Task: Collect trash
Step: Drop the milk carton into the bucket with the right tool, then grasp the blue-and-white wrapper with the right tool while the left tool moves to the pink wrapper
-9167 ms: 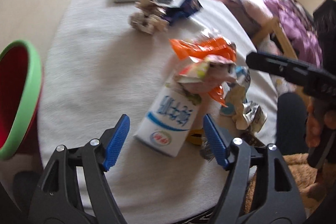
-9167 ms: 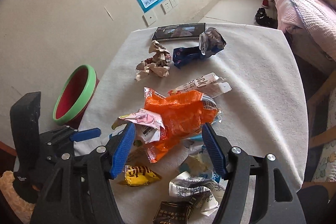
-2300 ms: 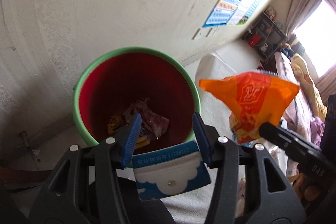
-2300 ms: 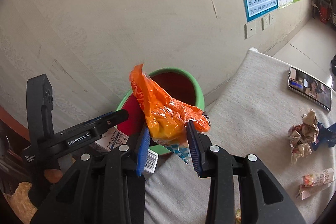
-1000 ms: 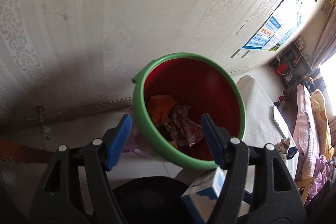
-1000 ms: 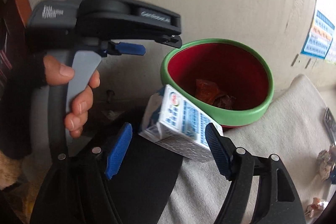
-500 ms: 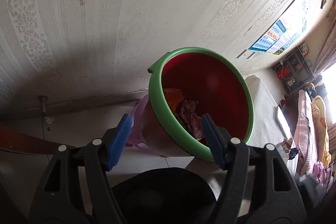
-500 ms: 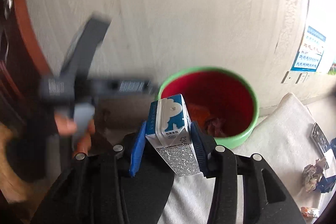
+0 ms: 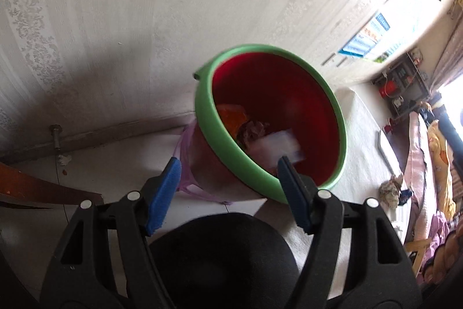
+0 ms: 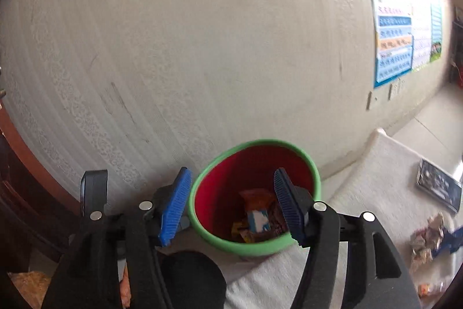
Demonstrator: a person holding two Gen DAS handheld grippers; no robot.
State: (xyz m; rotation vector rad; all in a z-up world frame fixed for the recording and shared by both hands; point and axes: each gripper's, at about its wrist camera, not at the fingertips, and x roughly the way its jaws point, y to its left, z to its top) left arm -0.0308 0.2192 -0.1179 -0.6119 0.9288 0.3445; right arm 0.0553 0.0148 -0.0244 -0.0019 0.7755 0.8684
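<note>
Trash is in two places. Some lies in the bin (image 10: 254,246), a red tub with a green rim standing by the wall: a blue-and-white milk carton (image 10: 258,219) sits upright-ish among an orange wrapper (image 10: 256,199) and other scraps at the bottom. The rest waits on the cloth-covered worktop (image 10: 376,173), where crumpled paper (image 10: 425,236) and a blue wrapper (image 10: 450,243) lie at about 4 o'clock in the right wrist view, near a dark phone (image 10: 439,187) at 3 o'clock that looks like no rubbish.

The right claw (image 10: 231,204) hangs over the bin mouth; its jaws are opening and nothing is between them, the carton lying well below in the tub. The left claw (image 9: 228,193) stands apart and empty too, aimed down at the near rim of the bin, which fills the middle of its view; the carton shows there as a pale blur (image 9: 275,146) inside.

Judging by this, the drop is done and the next pick is on the worktop. The paper and blue wrapper lie off to the right of both claws, past the bin. In the left wrist view they sit far out at 3 o'clock (image 9: 390,190). The right claw seems the nearer. The paper is a ball with no clear long axis.
</note>
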